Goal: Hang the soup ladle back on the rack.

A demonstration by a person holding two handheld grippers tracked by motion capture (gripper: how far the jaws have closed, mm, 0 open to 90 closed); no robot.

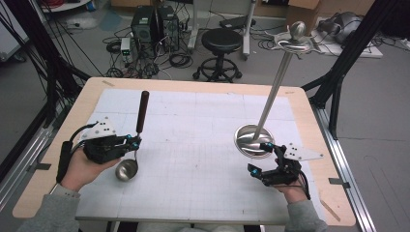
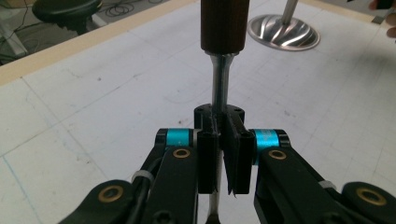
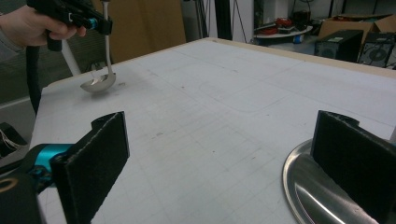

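A ladle (image 1: 142, 110) with a dark wooden handle and a steel bowl (image 1: 126, 170) stands nearly upright at the left of the white mat. My left gripper (image 1: 137, 141) is shut on its thin metal shaft (image 2: 218, 79), just below the handle (image 2: 223, 23). In the right gripper view the ladle's bowl (image 3: 99, 83) hangs just above the mat under the left gripper (image 3: 100, 23). A steel stand with a round base (image 1: 249, 140) and a tall pole (image 1: 273, 92) stands at the right. My right gripper (image 1: 257, 157) is open beside that base (image 3: 303, 186), its pads (image 3: 100, 154) wide apart with nothing between them.
The white gridded mat (image 1: 193, 145) covers most of the wooden table (image 1: 309, 121). Behind the table, on the floor, are a black stool (image 1: 221, 41), computer towers (image 1: 154, 24) and cables. Black frame posts (image 1: 350, 48) stand at both sides.
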